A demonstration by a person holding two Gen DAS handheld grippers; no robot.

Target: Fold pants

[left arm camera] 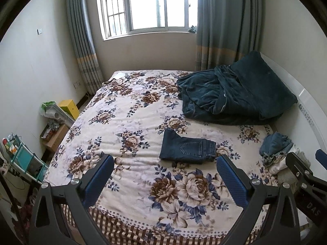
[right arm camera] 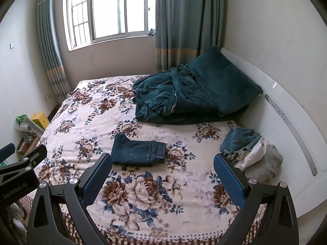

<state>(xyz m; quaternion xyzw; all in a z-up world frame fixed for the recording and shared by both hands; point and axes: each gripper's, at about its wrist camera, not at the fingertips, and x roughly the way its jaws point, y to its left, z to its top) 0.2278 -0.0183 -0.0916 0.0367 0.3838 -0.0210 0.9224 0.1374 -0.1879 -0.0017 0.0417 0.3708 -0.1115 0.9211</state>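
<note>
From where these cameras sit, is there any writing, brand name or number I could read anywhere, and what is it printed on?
"DAS": on the black body of the right gripper, seen at the edge of the left wrist view; probably part of a longer word.
"GenRobot.AI": on the black body of the left gripper, seen in the right wrist view; small, so my reading is unsure.
The yellow box beside the bed shows no readable text.

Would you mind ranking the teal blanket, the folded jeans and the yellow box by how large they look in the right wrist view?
1. Teal blanket, clearly largest.
2. Folded jeans.
3. Yellow box, smallest; it stands farther off and partly hidden, so its true size is unsure.
</note>
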